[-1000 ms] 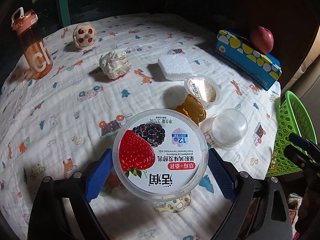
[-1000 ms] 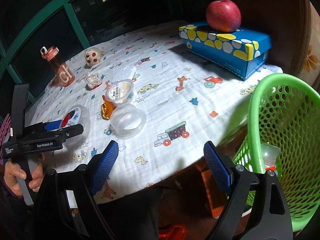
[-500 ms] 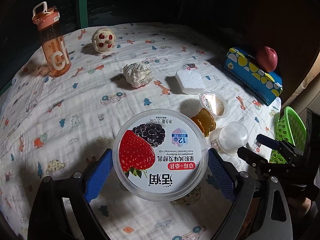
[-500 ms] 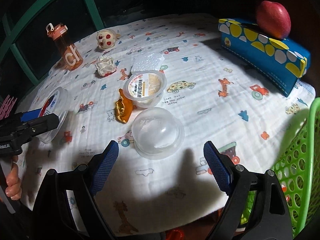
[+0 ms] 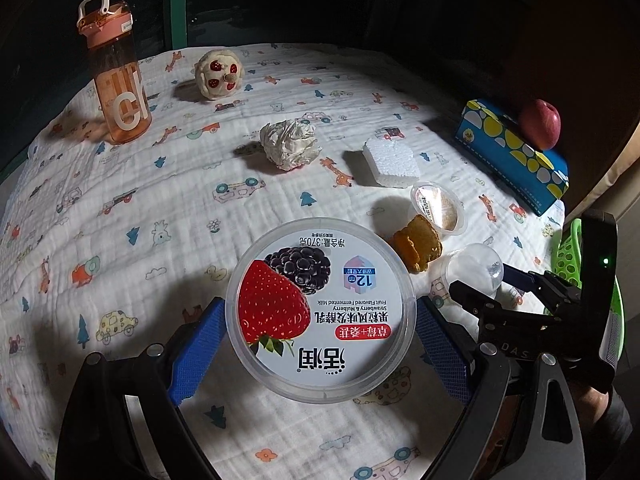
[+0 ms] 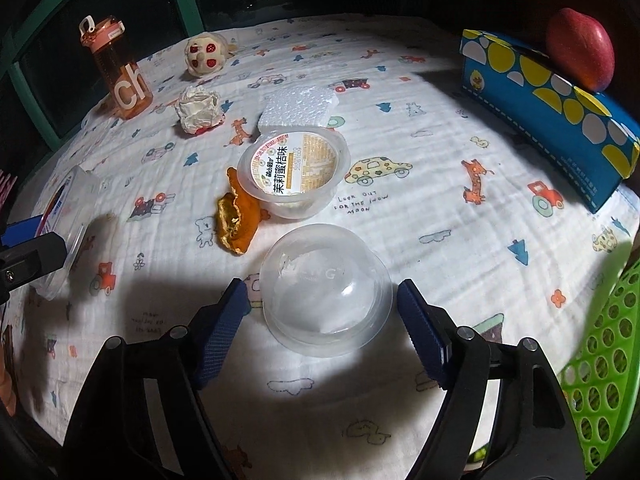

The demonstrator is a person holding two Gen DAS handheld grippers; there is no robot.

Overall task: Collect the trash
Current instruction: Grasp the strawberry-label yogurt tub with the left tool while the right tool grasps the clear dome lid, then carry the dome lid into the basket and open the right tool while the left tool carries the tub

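We pinch the yogurt tub (image 5: 320,308) in our left gripper (image 5: 320,344) for binning. Our right gripper (image 6: 324,312), jaws just narrowing but apart, straddles the clear dome cup (image 6: 326,292), lower centre.

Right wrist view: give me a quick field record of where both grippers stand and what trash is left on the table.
left gripper: shut on yogurt tub
right gripper: jaws closing in, straddling clear dome cup, pads not yet on it
still on table: jelly cup, orange peel, foam block, crumpled paper
basket: green, off the table's right edge
not trash: bottle, apple on blue box
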